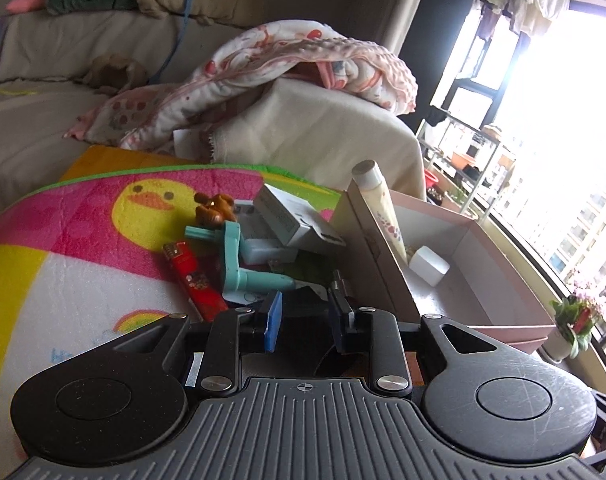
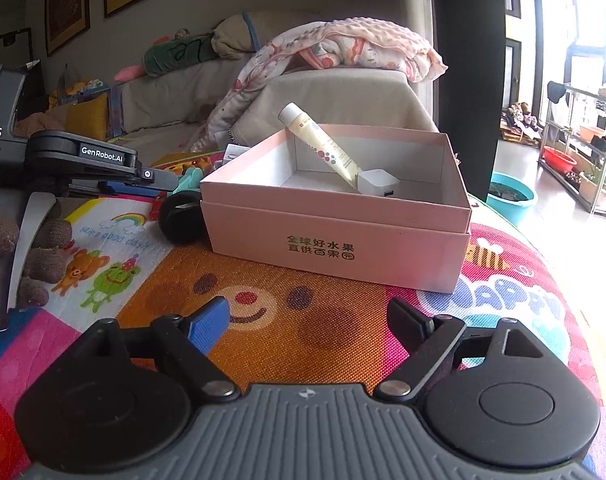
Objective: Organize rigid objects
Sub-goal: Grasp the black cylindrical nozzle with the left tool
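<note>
**A:** Start big. The pink box (image 2: pixel 335 248) sits on the play mat (image 2: pixel 343 340), which is soft. A nudge on the box's near wall could slide or tip it.

**B:** Which claw is closer to doing that?

**A:** The left gripper (image 1: pixel 305 316). It hangs just beside the box's left corner, over the heap of loose things. Its jaws are drawn close together with something dark between them. I can't tell if the pads actually press on it. From the right wrist view it looks like the black round thing (image 2: pixel 181 218), which touches the box's side.

**B:** And if the grip is weak?

**A:** I'd expect it to drop and roll off across the mat. The heap is the next worry. The grey carton (image 1: pixel 287 216) leans on the teal plastic piece (image 1: pixel 233 256), so pulling one out may bring the other down.

**B:** And inside the box?

**A:** The cream tube (image 2: pixel 327 152) stands propped on the rim with its cap sticking out. Anything lowered in could knock it over the wall. The white block (image 2: pixel 377 182) lies at its foot.

**B:** The right gripper (image 2: pixel 315 320)?

**A:** Its jaws are wide apart and empty, in front of the box. Little risk there.
</note>
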